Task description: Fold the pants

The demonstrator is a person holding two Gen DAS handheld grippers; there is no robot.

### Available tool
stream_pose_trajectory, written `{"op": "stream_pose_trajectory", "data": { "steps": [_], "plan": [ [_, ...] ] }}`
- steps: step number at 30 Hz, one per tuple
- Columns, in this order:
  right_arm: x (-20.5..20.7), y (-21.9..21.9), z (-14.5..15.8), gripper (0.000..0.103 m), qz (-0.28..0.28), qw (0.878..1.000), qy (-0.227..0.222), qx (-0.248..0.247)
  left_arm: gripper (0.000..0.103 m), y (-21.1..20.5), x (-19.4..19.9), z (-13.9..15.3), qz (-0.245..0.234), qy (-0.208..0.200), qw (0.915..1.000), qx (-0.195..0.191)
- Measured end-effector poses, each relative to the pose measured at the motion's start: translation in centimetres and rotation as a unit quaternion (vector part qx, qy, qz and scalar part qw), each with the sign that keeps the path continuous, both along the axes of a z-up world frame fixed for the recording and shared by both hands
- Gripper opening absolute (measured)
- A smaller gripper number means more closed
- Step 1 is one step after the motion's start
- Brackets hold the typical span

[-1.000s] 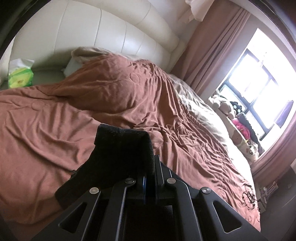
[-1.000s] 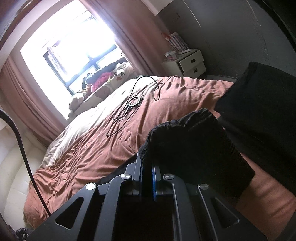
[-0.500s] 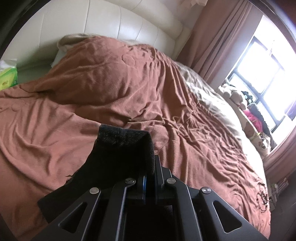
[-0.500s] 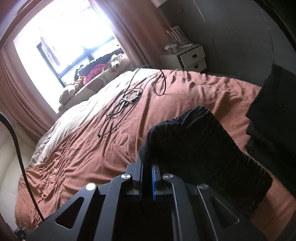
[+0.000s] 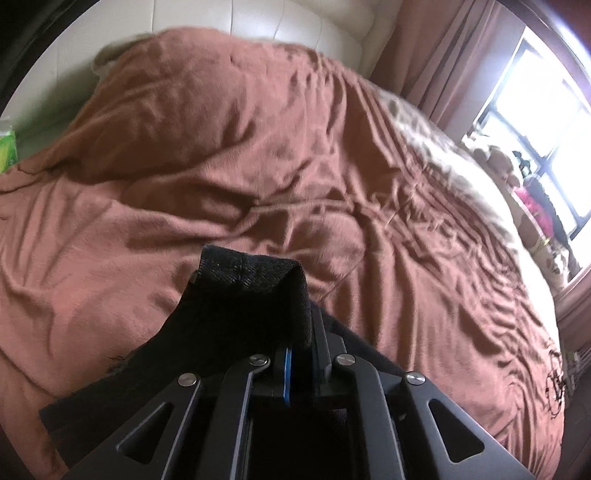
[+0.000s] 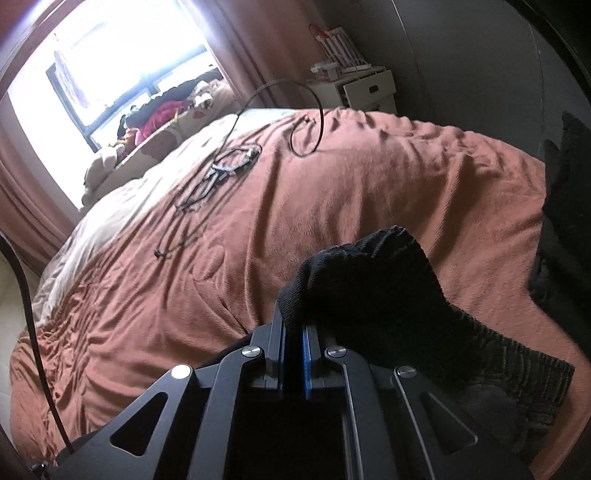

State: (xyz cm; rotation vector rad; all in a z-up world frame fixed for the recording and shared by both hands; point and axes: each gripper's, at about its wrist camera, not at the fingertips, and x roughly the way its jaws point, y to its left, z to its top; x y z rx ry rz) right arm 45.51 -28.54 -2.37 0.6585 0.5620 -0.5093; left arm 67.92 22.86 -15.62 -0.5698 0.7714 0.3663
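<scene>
One pair of black pants [image 5: 236, 302] lies on the bed [image 5: 258, 166]. The left gripper [image 5: 299, 343] is opening with pants fabric between its jaws. The right gripper [image 6: 295, 328] grasps the same pants [image 6: 369, 280].

The left gripper [image 5: 299, 332] is pinching a folded edge of the black pants [image 5: 236, 295], its jaws opening slightly with the cloth between them; the pants are trailing toward the bed's near left edge; the rumpled brown blanket [image 5: 258, 166] is spreading up to the cream headboard [image 5: 258, 18].
</scene>
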Motion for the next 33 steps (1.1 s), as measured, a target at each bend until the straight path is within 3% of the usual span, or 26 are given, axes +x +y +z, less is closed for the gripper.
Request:
{"op": "stream_pose_trajectory", "data": {
  "steps": [2,3,4,5,6,7,8,9,26,30,33],
  "plan": [
    [0.3,0.1,-0.3,0.007,0.009,1.0,0.006,0.006,0.013,0.2,0.2,-0.3,-0.005,0.011,0.9999,-0.008],
    [0.3,0.1,-0.4,0.009,0.018,1.0,0.011,0.007,0.019,0.3,0.2,-0.3,-0.009,0.014,0.9998,-0.008],
    [0.2,0.2,-0.4,0.011,0.026,1.0,0.012,0.009,0.035,0.3,0.0,-0.1,-0.01,0.015,0.9998,-0.003],
    [0.0,0.2,-0.3,0.017,0.035,0.999,0.01,0.009,0.045,0.4,-0.3,0.3,-0.008,0.015,0.9998,0.011],
    [-0.4,0.0,-0.2,0.028,0.04,0.999,0.007,0.01,0.062,0.6,-0.6,0.7,-0.007,0.011,0.9997,0.02],
    [-0.7,-0.1,0.0,0.034,0.045,0.999,0.002,0.007,0.069,0.8,-1.1,1.4,-0.007,-0.002,0.9996,0.028],
    [-1.2,0.1,0.4,0.046,0.049,0.999,-0.002,0.0,0.07,1.0,-1.3,1.8,-0.009,-0.009,0.9995,0.03],
    [-1.7,-0.1,0.5,0.051,0.051,0.999,-0.006,-0.007,0.071,1.3,-1.7,2.2,-0.012,-0.014,0.9993,0.033],
    [-10.2,2.0,1.6,0.051,0.116,0.992,0.0,-0.043,0.071,3.9,-12.5,3.9,-0.014,0.011,0.9991,0.038],
    [-13.8,2.0,1.4,0.061,0.107,0.993,-0.001,-0.042,0.071,4.4,-15.3,4.3,-0.018,0.01,0.9993,0.032],
    [-16.1,1.7,1.1,0.062,0.096,0.995,0.0,-0.039,0.071,4.6,-17.0,4.2,-0.021,0.012,0.9994,0.027]
  ]
}}
